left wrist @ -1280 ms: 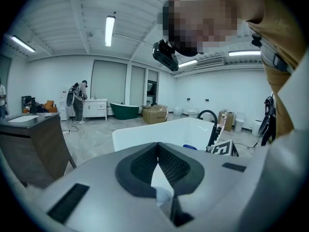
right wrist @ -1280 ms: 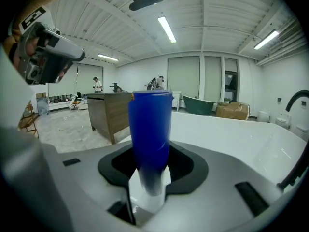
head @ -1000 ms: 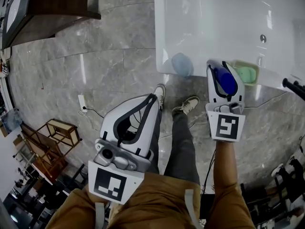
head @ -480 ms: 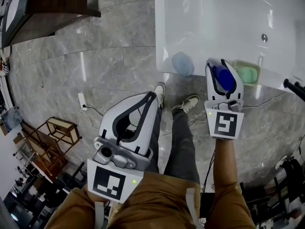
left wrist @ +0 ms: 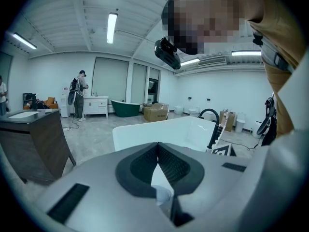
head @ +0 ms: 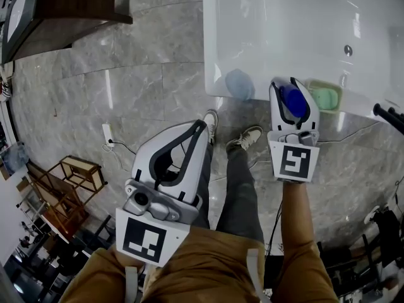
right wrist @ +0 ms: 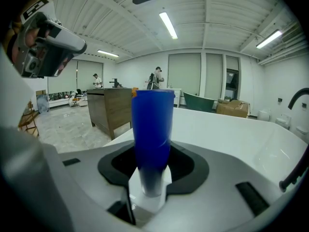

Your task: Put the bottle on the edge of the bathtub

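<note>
A blue bottle (head: 292, 101) stands upright between the jaws of my right gripper (head: 291, 82), which is shut on it. In the head view it hangs over the near rim of the white bathtub (head: 218, 74), close to the front edge. The right gripper view has the blue bottle (right wrist: 152, 129) rising from the right gripper (right wrist: 153, 170), with the white tub rim (right wrist: 217, 129) behind it. My left gripper (head: 203, 126) hovers low above the person's legs, away from the tub, shut on nothing. The left gripper view confirms the left gripper (left wrist: 158, 144) with jaws touching.
On the tub rim sit a pale blue round object (head: 240, 84) left of the bottle and a green soap dish (head: 326, 96) right of it. A black faucet (head: 388, 115) stands at the far right. A dark wooden cabinet (head: 63, 5) is at the top left on the marble floor.
My right gripper has shifted slightly left and toward the tub with the bottle. The left gripper has barely moved.
</note>
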A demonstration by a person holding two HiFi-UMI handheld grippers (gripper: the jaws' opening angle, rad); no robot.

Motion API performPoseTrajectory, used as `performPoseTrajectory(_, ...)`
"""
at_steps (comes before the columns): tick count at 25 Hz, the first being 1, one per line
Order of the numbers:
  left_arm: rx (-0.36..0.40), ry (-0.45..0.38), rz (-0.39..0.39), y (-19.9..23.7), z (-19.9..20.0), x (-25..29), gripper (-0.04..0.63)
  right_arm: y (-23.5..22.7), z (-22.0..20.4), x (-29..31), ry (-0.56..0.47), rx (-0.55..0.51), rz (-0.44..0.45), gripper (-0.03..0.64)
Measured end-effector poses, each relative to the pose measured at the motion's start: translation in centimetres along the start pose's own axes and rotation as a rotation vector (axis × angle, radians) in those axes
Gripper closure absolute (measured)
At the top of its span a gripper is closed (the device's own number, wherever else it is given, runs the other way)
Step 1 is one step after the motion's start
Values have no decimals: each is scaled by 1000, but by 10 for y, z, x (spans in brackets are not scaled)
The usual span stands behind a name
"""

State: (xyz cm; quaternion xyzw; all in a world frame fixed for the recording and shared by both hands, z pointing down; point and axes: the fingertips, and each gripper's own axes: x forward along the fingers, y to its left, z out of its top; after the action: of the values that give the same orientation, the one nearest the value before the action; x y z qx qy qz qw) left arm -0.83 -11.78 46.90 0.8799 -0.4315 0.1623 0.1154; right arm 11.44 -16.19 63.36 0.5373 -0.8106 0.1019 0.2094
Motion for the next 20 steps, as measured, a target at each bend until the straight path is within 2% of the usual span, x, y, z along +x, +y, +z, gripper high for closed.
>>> performPoseTrajectory(11,-12,1,1,0,-2,-1,588,2,-5,1,24,-27,9,427)
performPoseTrajectory(17,-19,1,2,0,-5,0,588,1,-5,2,16,-3,18,372)
performPoseTrajectory(20,-20,0,-6,-1,-4,2,588,0,-9,-2,43,-42,29,342)
